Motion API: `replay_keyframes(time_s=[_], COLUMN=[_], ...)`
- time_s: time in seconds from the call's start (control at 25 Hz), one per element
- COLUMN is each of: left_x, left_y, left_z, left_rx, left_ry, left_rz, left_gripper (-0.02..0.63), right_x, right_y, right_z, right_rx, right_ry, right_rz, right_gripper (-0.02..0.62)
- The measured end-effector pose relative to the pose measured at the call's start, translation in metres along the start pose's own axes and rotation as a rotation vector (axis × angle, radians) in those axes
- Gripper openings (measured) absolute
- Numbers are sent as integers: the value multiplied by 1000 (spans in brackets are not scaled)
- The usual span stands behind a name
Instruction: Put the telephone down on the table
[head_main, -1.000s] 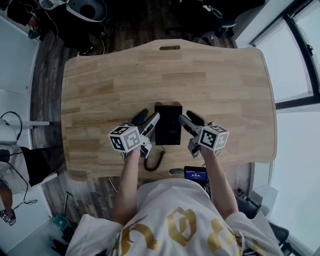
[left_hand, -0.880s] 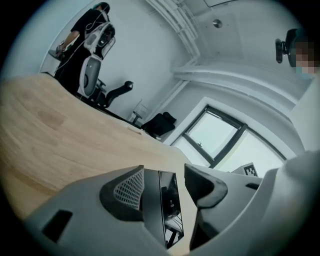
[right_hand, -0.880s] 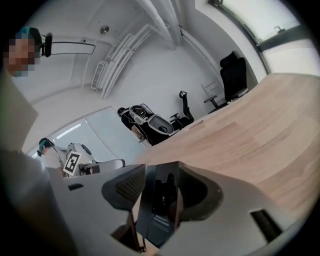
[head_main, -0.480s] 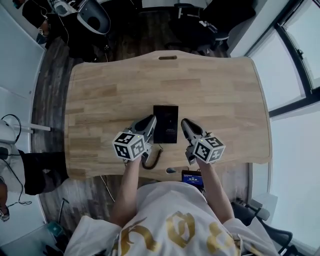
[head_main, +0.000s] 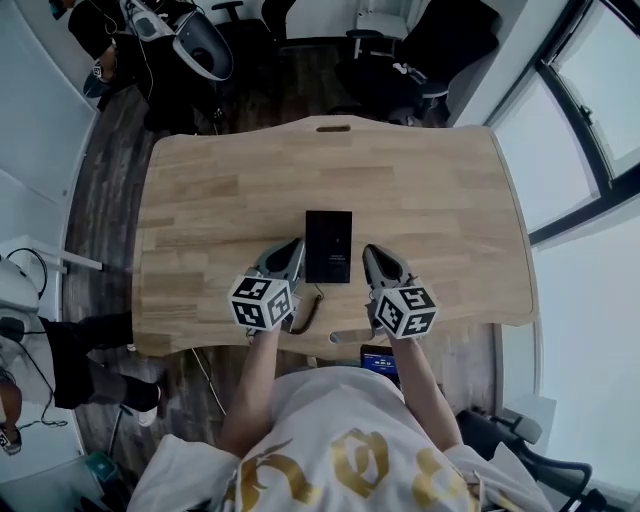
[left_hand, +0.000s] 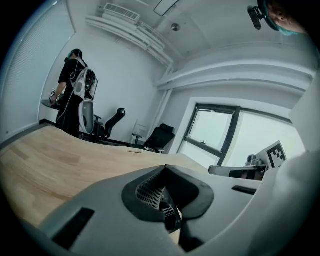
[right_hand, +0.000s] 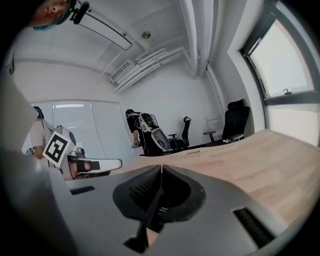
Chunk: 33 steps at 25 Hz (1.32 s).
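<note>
Jaws, both grippers: pressed together, nothing pinched.
Head view: telephone (head_main: 329, 246) flat on table (head_main: 220, 190), near front edge, between left gripper (head_main: 291, 246) and right gripper (head_main: 371, 252), apparently clear of both; coiled cord (head_main: 310, 305) trails toward edge.
Left gripper view: closed tips over bare wood.
Right gripper view: same.
Risk, judged: left gripper snagging cord could drag telephone off.

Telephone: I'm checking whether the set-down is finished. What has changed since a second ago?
The left gripper and the right gripper drew back from the telephone toward the person, and their open fingers closed on nothing. The telephone and its cord lie unmoved on the table.
</note>
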<state>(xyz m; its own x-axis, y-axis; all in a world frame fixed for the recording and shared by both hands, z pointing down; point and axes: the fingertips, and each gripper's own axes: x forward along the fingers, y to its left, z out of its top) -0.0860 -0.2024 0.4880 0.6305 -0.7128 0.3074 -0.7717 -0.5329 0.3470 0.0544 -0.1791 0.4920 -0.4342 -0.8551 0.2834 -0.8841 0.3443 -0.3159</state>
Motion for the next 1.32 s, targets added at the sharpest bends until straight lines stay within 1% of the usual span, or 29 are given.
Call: replay_keyframes(time_s=[0.16,0.4,0.52,0.84,1.12,1.32], left_x=[-13,-22,-23,-18,-6,-5], left_y=[-4,-12,-14,-17,-26,-25], left_z=[9,18,17,16,11,7], left_rx=[27,39,41,11,39,38], left_ry=[-39,-83,-81,-84,-56,-46], left_rz=[14,6,0,-23,-36,-32], left_gripper=[9,9,9,9,9,9], right_x=[-10,-17,-18,-24,-26,-27], right_y=[5,10,14,9,-2,-3], right_z=[6,8,6,6,5,2], right_rx=[-23,-79,-75,-62,-45,-36], right_ry=[-17,-19,-20,-26,-31,-30], right_rz=[-19,-36,-33,-33,-43,-33], right_gripper=[15,12,12,12,12,12])
